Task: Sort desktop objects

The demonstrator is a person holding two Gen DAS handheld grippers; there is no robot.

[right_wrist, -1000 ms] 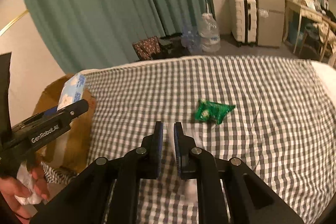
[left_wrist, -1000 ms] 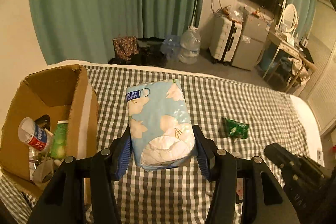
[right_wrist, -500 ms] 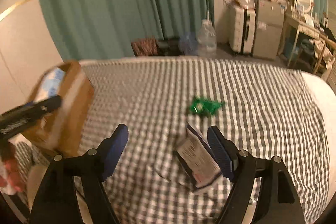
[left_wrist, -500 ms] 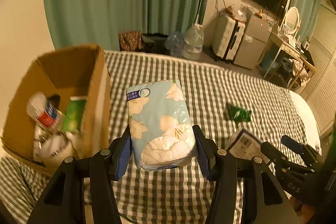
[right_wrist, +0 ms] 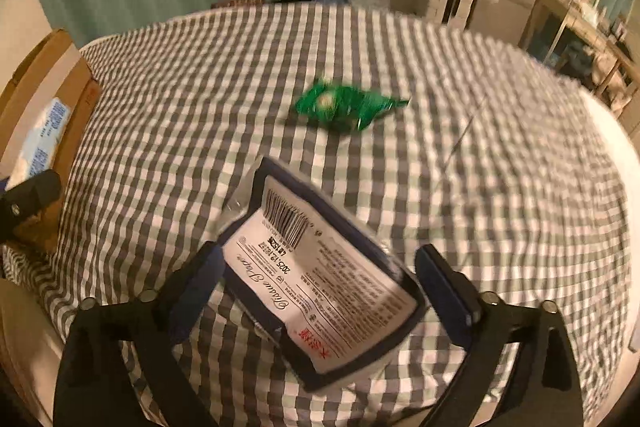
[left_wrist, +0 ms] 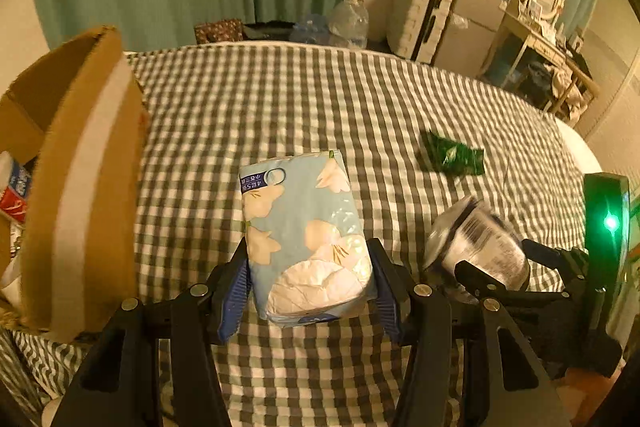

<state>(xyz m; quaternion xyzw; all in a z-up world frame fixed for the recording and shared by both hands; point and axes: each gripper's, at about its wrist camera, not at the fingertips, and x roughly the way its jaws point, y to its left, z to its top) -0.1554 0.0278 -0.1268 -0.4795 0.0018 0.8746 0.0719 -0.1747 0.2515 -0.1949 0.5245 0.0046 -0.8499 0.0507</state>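
Holding tissues (left_wrist: 304,235), left tongs (left_wrist: 308,287) neared the part-filled box (left_wrist: 80,187); right tongs (right_wrist: 320,291) were opening around a pack (right_wrist: 320,279), wrapper (right_wrist: 344,105) left

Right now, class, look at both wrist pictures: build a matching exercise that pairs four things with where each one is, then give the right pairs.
Things:
1. light blue tissue pack
2. dark blue tissue pack
3. green snack packet
4. cardboard box

Places:
A. standing at the left edge of the checked cloth
B. lying alone farther out on the cloth
C. clamped in the left gripper
D. between the opening jaws of the right gripper

Pairs: 1-C, 2-D, 3-B, 4-A
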